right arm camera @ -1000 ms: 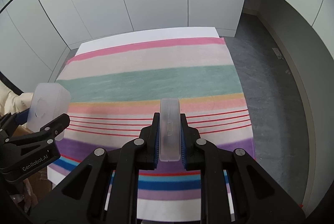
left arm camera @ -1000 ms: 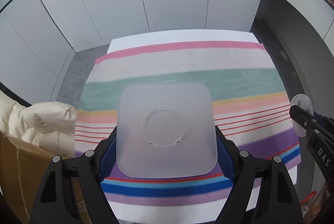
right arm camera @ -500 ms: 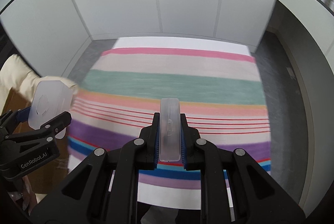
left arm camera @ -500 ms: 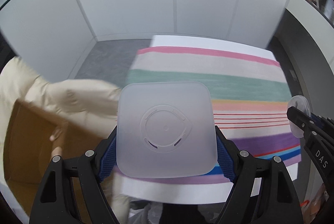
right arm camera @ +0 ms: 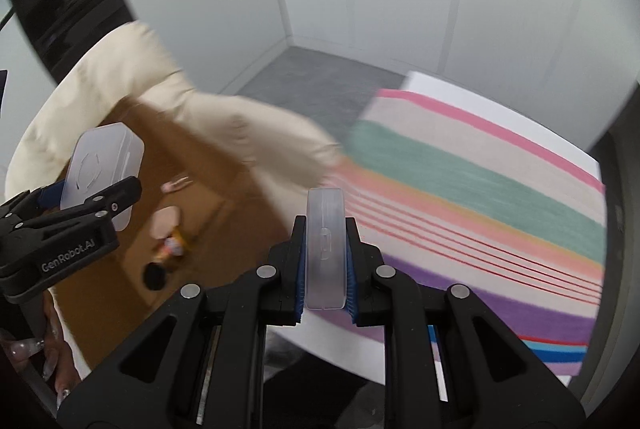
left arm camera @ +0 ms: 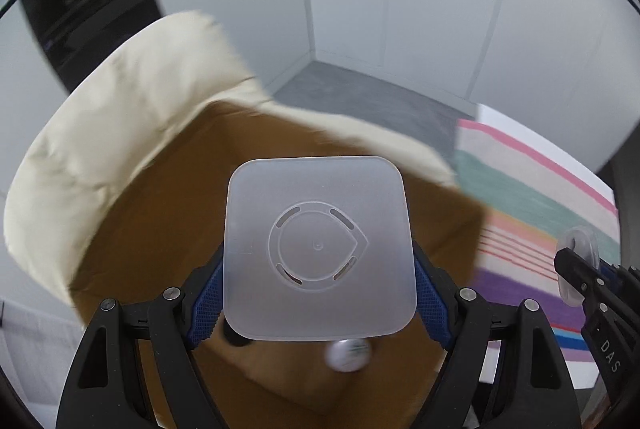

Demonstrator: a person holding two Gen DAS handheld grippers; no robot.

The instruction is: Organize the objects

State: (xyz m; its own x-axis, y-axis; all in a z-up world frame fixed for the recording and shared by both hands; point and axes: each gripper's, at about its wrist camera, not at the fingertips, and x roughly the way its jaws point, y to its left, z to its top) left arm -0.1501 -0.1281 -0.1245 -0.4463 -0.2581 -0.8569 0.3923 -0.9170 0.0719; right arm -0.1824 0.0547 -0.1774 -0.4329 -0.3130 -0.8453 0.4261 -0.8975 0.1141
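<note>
My left tongs (left arm camera: 318, 289) were clamped on the two side edges of a frosted square container (left arm camera: 318, 249), its flat face with the round moulded ring turned toward the camera. It hung above the open cardboard box (left arm camera: 160, 229), whose brown inside filled the near left of that view. A cream cloth (left arm camera: 120, 133) was draped over the box's far and left rims. Just under the container's near edge I could make out a small white round object (left arm camera: 347, 353) and a dark one (left arm camera: 236, 339) in the box, both too blurred to name.

My right tongs (right arm camera: 325, 265) were clenched tight on a second frosted piece (right arm camera: 325, 249), held edge-on so only its narrow side showed; I could not tell whether it was a lid or another container. It sat over the edge of the surface, where the striped cloth (right arm camera: 480, 181) spread to the right. In the right wrist view the left tongs appeared at the near left with their container above the box, and a few small items (right arm camera: 168, 229) lay on the box floor, blurred. Fingers with long nails (right arm camera: 52, 357) showed at the lower left corner.
</note>
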